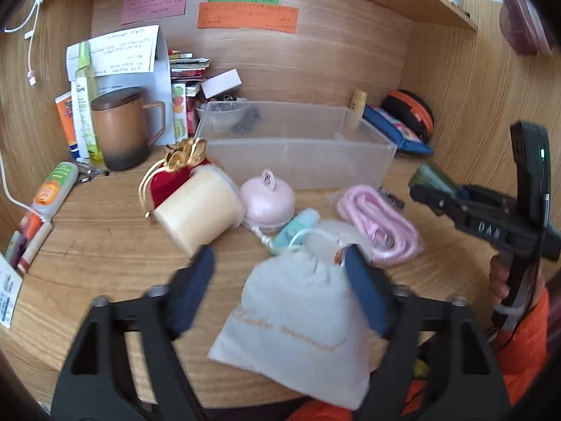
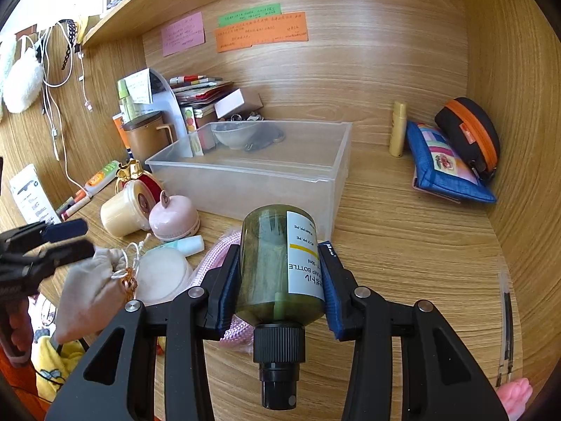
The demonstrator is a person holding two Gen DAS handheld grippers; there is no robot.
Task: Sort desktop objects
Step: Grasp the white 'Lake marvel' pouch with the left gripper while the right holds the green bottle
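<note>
The green pump bottle (image 2: 280, 263) sits pinched between the jaws of the right gripper (image 2: 280, 280), base pointing at 12 o'clock toward the clear bin (image 2: 245, 175). The left gripper (image 1: 280, 273) has its jaws spread around the grey drawstring pouch (image 1: 298, 322), low over the tabletop (image 1: 105, 245).

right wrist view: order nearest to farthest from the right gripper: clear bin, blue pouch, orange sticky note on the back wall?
Measured from the right gripper, which is shut on the green pump bottle:
1. Clear plastic bin, straight ahead, just beyond the bottle's base.
2. Blue pouch, ahead on the right, against the side wall.
3. Orange sticky note, high on the back wall.
</note>
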